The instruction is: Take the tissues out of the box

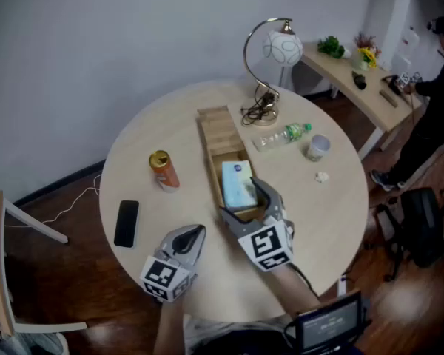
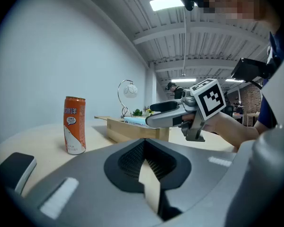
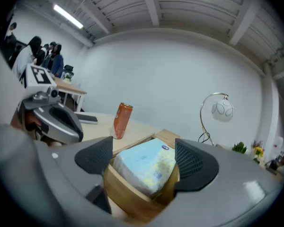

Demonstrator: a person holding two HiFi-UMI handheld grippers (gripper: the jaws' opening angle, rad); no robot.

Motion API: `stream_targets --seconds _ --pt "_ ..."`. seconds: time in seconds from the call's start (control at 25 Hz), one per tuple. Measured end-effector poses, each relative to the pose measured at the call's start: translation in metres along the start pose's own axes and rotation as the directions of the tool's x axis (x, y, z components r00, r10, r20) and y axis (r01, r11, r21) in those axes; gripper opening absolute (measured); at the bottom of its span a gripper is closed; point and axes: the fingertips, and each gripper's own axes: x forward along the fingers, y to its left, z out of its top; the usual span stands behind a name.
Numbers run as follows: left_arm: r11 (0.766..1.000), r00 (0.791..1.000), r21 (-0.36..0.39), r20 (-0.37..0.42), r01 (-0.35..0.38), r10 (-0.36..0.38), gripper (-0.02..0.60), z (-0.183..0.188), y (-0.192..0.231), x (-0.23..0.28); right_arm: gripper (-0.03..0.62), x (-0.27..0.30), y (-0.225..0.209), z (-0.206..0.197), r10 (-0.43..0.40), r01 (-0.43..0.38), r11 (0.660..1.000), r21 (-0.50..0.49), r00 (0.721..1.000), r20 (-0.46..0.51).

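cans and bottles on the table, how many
2: a can standing left of the box, and a bottle lying on its side right of it. None seems hidden.

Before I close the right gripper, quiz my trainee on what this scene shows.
1. True or false: the tissue pack lies inside the wooden box.
2. In the head view, which thing stands to the left of the box? A. the orange can B. the plastic bottle C. the lamp
3. In a few words: how do the right gripper's jaws stand relative to the pack?

Key
1. True.
2. A.
3. Apart, one on each side of the pack's near end, not pressing on it.
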Motion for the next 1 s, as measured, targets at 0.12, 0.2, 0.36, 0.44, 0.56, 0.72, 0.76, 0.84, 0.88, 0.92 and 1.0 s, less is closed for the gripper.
stream_targets --seconds 0.12,0.2,0.36,0.44,0.56,0.72,0.76,0.84,0.88,0.92,1.0 --pt "1.000 1.000 0.026 0.000 0.013 -0.013 0.004 0.000 0.002 0.002 0.412 0.006 -0.013 -0.016 -0.007 0.014 0.987 0.157 0.999 -0.046" --pt "0.999 1.000 0.030 -0.003 0.013 -0.013 0.003 0.001 0.003 0.002 0.428 0.010 -0.016 -0.019 0.002 0.010 0.977 0.212 0.999 -0.055" --pt "1.000 1.000 0.014 0.005 0.008 -0.008 0.003 0.003 0.003 0.002 0.284 0.012 -0.019 -0.026 0.020 0.005 0.987 0.158 0.988 -0.155" --pt "0.999 1.000 0.034 0.002 0.012 -0.012 0.003 0.001 0.004 0.002 0.234 0.011 -0.018 -0.025 0.036 -0.012 0.990 0.139 0.985 -0.170" --pt "0.999 1.000 0.040 -0.001 0.013 -0.012 0.003 0.000 0.005 0.002 0.138 0.004 -0.018 -0.004 0.065 -0.057 0.989 0.136 0.996 -0.053" --pt "0.999 1.000 0.049 -0.006 0.016 -0.016 0.005 -0.002 0.005 0.002 0.078 -0.004 -0.021 0.013 0.072 -0.074 0.990 0.122 0.997 0.019" --pt "0.999 1.000 0.048 -0.005 0.017 -0.017 0.005 -0.002 0.005 0.002 0.087 -0.002 -0.018 0.010 0.089 -0.088 0.990 0.113 0.996 -0.002" --pt "0.999 1.000 0.032 0.001 0.013 -0.013 0.003 0.000 0.004 0.002 0.099 0.000 -0.009 0.003 0.103 -0.100 0.994 0.052 0.994 -0.048" --pt "1.000 1.000 0.021 0.003 0.010 -0.010 0.003 0.001 0.004 0.003 0.088 0.001 -0.005 0.000 0.099 -0.098 0.995 0.018 0.993 -0.067" --pt "1.000 1.000 0.015 0.004 0.008 -0.008 0.003 0.001 0.004 0.003 0.080 0.002 -0.003 -0.001 0.095 -0.096 0.995 -0.007 0.993 -0.076" --pt "1.000 1.000 0.026 0.000 0.009 -0.009 0.003 0.000 0.005 0.003 0.065 0.001 -0.006 0.005 0.073 -0.075 0.996 -0.050 0.997 -0.038"
